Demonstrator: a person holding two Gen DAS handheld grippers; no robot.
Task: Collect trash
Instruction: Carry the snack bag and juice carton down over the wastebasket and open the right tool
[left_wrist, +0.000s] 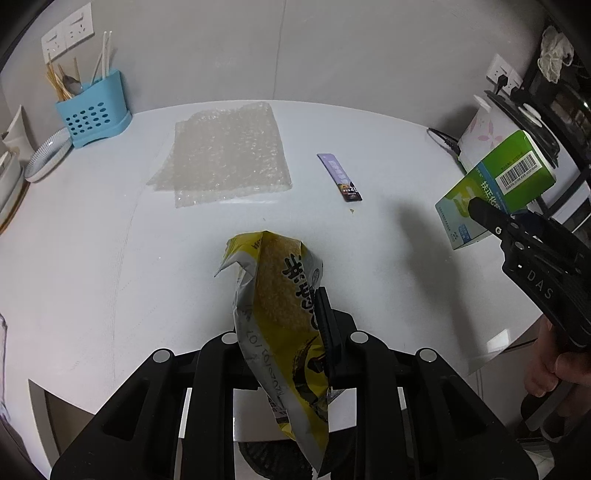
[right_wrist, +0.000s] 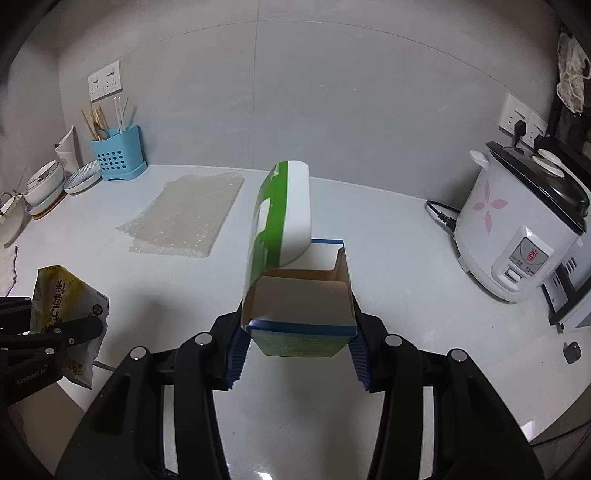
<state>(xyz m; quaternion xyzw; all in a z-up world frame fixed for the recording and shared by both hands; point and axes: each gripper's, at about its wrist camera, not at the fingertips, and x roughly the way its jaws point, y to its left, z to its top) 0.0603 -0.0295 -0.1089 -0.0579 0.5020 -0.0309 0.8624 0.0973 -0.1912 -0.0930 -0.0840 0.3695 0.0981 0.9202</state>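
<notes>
Left gripper (left_wrist: 295, 332) clamped on yellow snack wrapper (left_wrist: 275, 295), lifted off the white counter (left_wrist: 110, 240) near its front edge, long axis running away from camera, torn open end toward the back wall. Right gripper (right_wrist: 299, 347) pinching green-and-white carton (right_wrist: 295, 306) by its sides, open flap end up and forward, above the counter. Bubble wrap (left_wrist: 229, 151) and purple sachet (left_wrist: 340, 177) lie flat nearer the back edge

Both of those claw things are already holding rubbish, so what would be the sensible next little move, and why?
Probably carry both loads off to a bin, none of which shows here. The left hand-held gripper is shut on the yellow snack bag, the right hand-held gripper on the open green box, both lifted clear of the counter. The bubble wrap and purple sachet must wait for a free gripper.
</notes>
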